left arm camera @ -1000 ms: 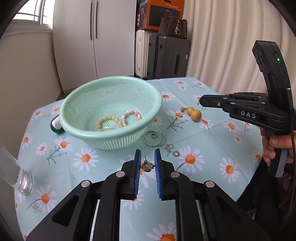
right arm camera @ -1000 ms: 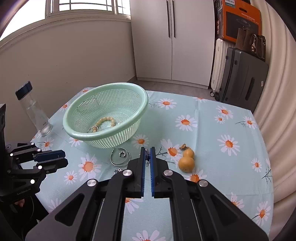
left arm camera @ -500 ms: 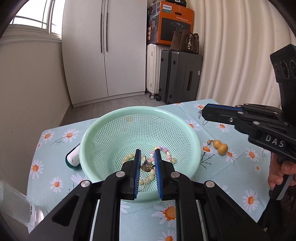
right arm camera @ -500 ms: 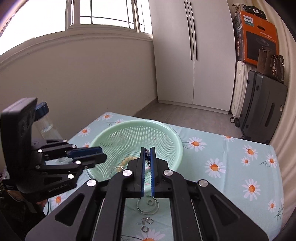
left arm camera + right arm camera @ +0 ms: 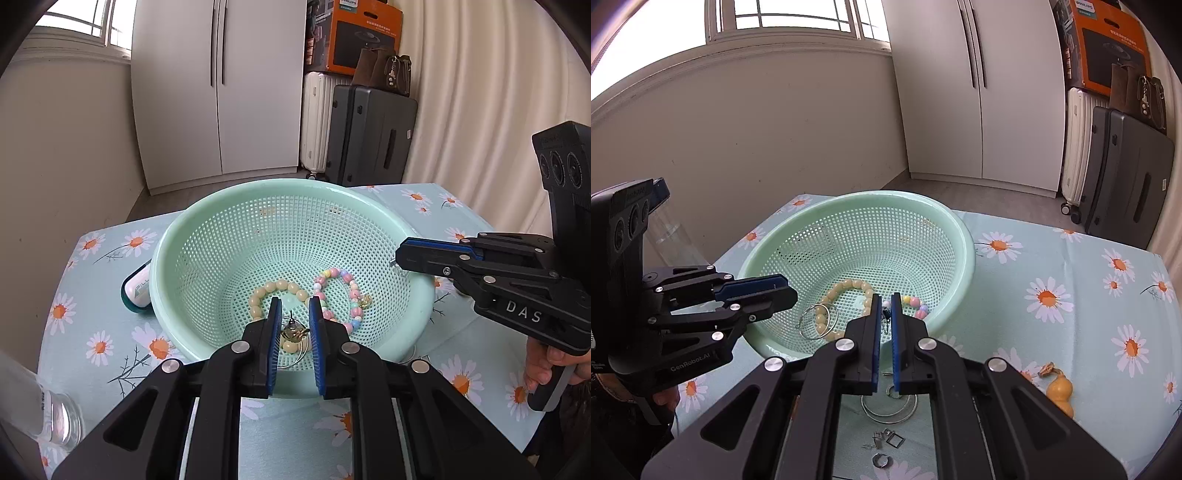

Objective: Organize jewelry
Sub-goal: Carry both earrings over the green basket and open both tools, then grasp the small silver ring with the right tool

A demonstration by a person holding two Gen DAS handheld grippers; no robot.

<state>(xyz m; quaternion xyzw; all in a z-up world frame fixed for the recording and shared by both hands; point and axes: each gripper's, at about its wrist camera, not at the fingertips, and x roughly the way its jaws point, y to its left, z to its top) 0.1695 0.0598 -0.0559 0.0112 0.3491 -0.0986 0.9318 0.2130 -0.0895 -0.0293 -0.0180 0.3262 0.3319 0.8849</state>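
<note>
A mint-green mesh basket (image 5: 207,236) (image 5: 960,236) stands on the daisy tablecloth. In it lie a cream bead bracelet (image 5: 280,286) (image 5: 846,286), a pastel bead bracelet (image 5: 347,291) and a thin silver hoop (image 5: 818,321). My left gripper (image 5: 294,314) (image 5: 786,291) hangs over the basket's near side, jaws slightly apart, with a small gold earring (image 5: 293,332) between them. My right gripper (image 5: 885,306) (image 5: 400,258) is over the basket rim, shut on a small dark earring (image 5: 886,314).
On the cloth in front of the basket lie silver hoops (image 5: 888,406), small silver rings and square charms (image 5: 886,443) and a yellow gourd pendant (image 5: 1059,395). A white-teal case (image 5: 136,288) lies left of the basket. A clear bottle (image 5: 37,406) stands at the left edge.
Both grippers rose from the cloth and moved forward over the basket. The left jaws have widened a little around the gold earring.
</note>
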